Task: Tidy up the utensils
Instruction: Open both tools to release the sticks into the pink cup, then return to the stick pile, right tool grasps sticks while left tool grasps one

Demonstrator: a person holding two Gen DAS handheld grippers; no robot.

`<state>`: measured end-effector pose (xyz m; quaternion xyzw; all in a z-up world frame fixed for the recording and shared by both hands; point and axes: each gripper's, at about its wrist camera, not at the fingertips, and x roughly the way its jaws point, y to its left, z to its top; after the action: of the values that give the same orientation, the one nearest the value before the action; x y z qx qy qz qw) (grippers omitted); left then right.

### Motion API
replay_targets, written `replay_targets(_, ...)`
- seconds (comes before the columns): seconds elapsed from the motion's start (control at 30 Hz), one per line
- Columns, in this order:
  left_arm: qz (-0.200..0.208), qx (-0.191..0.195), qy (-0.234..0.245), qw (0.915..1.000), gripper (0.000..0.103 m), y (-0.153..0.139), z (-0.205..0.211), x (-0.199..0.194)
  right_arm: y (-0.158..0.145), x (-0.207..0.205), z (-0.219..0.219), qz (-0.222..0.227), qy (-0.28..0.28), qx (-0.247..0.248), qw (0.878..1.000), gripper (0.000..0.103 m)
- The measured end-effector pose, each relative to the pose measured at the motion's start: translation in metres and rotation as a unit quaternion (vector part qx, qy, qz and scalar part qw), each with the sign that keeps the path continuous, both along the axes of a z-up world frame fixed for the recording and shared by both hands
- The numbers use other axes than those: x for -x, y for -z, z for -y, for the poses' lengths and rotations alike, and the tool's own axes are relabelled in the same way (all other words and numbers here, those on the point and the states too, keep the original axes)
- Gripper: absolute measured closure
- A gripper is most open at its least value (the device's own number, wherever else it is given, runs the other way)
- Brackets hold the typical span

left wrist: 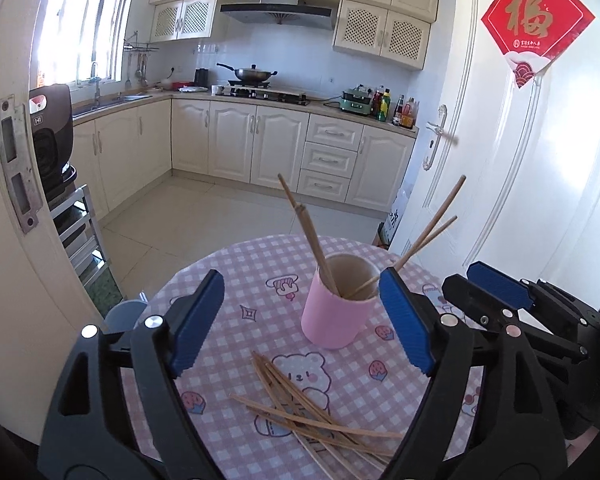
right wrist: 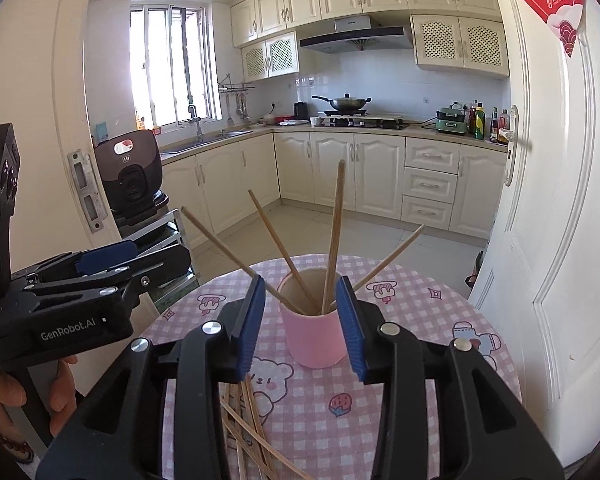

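Note:
A pink cup (left wrist: pixel 334 312) (right wrist: pixel 314 338) stands upright on a round table with a pink checked cloth (left wrist: pixel 236 320) (right wrist: pixel 420 304). Several wooden chopsticks (left wrist: pixel 308 236) (right wrist: pixel 334 236) stand in it, leaning outward. More loose chopsticks (left wrist: pixel 304 408) (right wrist: pixel 248 428) lie in a crossed pile on the cloth in front of the cup. My left gripper (left wrist: pixel 304 320) is open and empty, above the pile and near the cup. My right gripper (right wrist: pixel 302 328) is open and empty, its jaws on either side of the cup in view. It also shows in the left wrist view (left wrist: pixel 488 288).
A white door (left wrist: pixel 540 160) (right wrist: pixel 560 200) stands open to the right of the table. A door frame (left wrist: pixel 16 184) and a metal rack with a dark appliance (left wrist: pixel 52 136) (right wrist: pixel 130 172) stand at the left. Kitchen cabinets (left wrist: pixel 260 144) and floor lie beyond.

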<state>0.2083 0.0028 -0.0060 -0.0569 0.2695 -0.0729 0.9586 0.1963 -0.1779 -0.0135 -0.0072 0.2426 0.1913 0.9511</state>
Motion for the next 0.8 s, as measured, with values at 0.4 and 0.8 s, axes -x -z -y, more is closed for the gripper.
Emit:
replay_targets(0.4, -0.127, 0.021, -0.038, 0.991, 0.023, 0.078, -0.045, 0.013, 0.065, 0.013, -0.032, -0.07, -0.053, 0.059, 0.994, 0.068)
replay_targets(0.8, -0.173, 0.028, -0.056, 0.9829, 0.023, 0.125, -0.062, 0.01, 0.13, 0.001, -0.079, -0.145, -0.124, 0.152, 0.97, 0.08)
